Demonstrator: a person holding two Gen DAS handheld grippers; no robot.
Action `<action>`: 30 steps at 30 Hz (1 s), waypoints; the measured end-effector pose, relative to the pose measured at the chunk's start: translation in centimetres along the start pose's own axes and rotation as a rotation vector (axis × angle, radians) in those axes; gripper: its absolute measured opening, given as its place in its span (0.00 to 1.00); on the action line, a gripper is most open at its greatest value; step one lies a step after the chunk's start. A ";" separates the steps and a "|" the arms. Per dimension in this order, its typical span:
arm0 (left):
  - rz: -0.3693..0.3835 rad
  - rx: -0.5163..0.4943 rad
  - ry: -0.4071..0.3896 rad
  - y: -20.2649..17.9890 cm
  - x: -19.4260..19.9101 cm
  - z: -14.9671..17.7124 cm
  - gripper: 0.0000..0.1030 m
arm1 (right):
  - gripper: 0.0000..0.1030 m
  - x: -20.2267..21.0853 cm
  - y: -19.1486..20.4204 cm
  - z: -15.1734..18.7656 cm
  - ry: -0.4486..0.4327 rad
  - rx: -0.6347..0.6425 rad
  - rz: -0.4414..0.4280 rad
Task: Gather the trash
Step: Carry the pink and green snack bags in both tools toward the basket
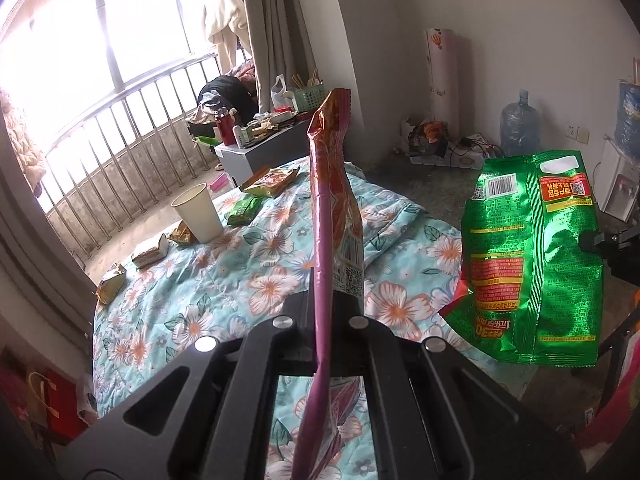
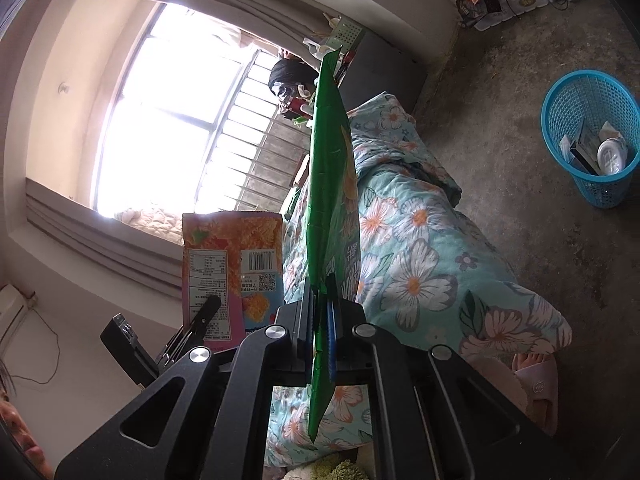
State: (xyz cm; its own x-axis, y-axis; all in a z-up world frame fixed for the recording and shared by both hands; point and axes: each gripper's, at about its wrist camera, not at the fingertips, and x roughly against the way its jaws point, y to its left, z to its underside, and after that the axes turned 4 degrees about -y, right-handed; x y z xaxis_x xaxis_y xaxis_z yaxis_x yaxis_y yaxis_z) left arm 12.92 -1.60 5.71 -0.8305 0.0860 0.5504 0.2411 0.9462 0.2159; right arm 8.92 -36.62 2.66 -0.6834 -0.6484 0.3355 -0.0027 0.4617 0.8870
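My left gripper [image 1: 324, 300] is shut on an orange-pink snack bag [image 1: 334, 184], held edge-on above the floral quilt; the bag also shows flat in the right wrist view [image 2: 232, 264]. My right gripper [image 2: 322, 300] is shut on a green snack bag [image 2: 330, 184], held edge-on; its printed back shows in the left wrist view [image 1: 532, 264]. On the quilt lie a paper cup [image 1: 198, 212], a yellow wrapper [image 1: 270, 182], a green wrapper [image 1: 242, 212] and several crumpled wrappers [image 1: 150, 254]. A blue mesh trash basket [image 2: 592, 136] stands on the floor.
The floral quilt [image 1: 256, 280] covers the bed. A railing and window [image 1: 120, 120] lie beyond it. A cluttered grey side table [image 1: 260, 140] stands at the bed's far end. A water jug [image 1: 518, 124] and clutter sit by the wall. A slippered foot [image 2: 536, 384] is near the bed.
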 end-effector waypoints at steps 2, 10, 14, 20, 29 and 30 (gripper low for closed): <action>0.000 -0.017 -0.004 -0.8 -0.2 -0.4 0.00 | 0.05 0.8 -0.5 -0.1 -0.020 -0.008 0.003; 0.118 -0.034 -0.023 -4.3 -1.1 -3.2 0.00 | 0.05 5.5 -3.7 -2.7 -0.169 -0.096 0.013; 0.262 0.020 -0.046 -6.2 -2.2 -5.7 0.00 | 0.05 10.1 -6.1 -5.0 -0.351 -0.184 0.043; 0.432 0.045 -0.008 -10.6 -5.2 -8.3 0.00 | 0.06 14.4 -12.7 -5.9 -0.577 -0.418 0.055; 0.486 0.001 0.089 -14.9 -9.7 -8.0 0.00 | 0.06 6.7 -25.0 -5.0 -0.578 -0.859 -0.087; 0.483 -0.002 0.101 -14.9 -10.3 -8.0 0.00 | 0.06 5.1 -26.2 -5.3 -0.565 -0.896 -0.101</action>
State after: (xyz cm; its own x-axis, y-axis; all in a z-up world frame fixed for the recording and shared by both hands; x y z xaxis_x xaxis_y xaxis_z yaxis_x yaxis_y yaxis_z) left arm 21.86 -19.11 3.28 -0.5706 0.4839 0.6635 0.5878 0.8049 -0.0816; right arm 9.37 -55.26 -17.14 -0.9504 -0.1776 0.2552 0.3028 -0.3416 0.8897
